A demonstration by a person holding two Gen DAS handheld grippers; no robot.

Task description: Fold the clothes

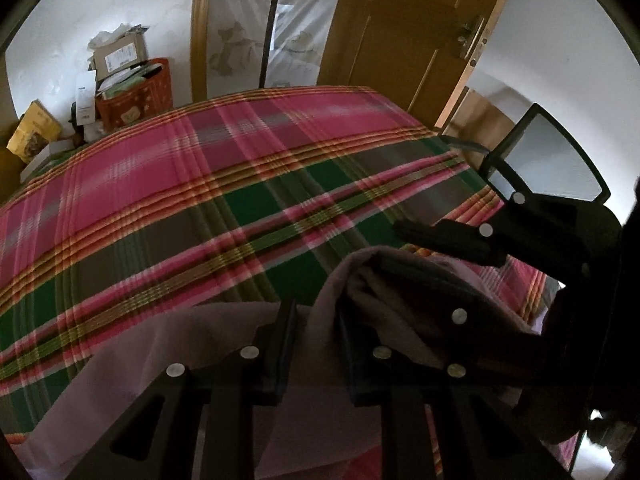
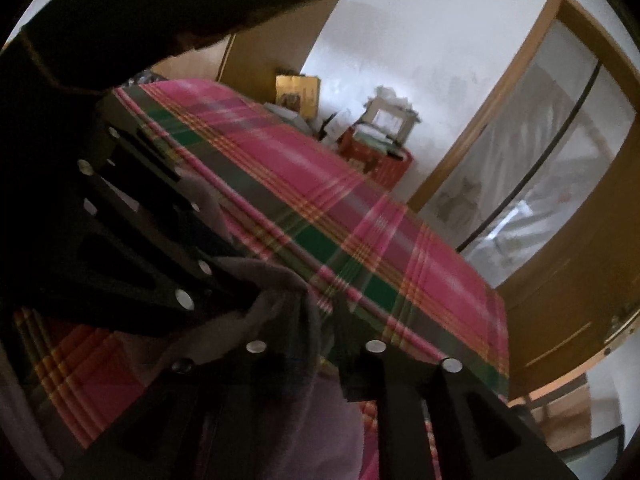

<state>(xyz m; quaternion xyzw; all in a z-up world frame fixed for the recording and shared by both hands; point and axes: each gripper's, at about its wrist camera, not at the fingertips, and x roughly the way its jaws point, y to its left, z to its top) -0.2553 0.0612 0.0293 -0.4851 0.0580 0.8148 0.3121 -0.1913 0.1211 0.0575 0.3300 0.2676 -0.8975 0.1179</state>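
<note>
the plaid bedspread (image 1: 200, 200) gives a flat folding surface, so the lilac garment (image 1: 224, 344) lies at its near edge, bunched between both grippers: left gripper (image 1: 316, 344) clamped on a fold, right gripper (image 2: 320, 344) parted around cloth.

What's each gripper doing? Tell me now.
Left gripper: jaws closed on the lilac cloth.
Right gripper: jaws open, cloth lying between them.

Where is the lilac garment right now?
The lilac garment is bunched at the near edge of the plaid bed cover, low in both wrist views, with folds lying between the jaws of both grippers.
</note>
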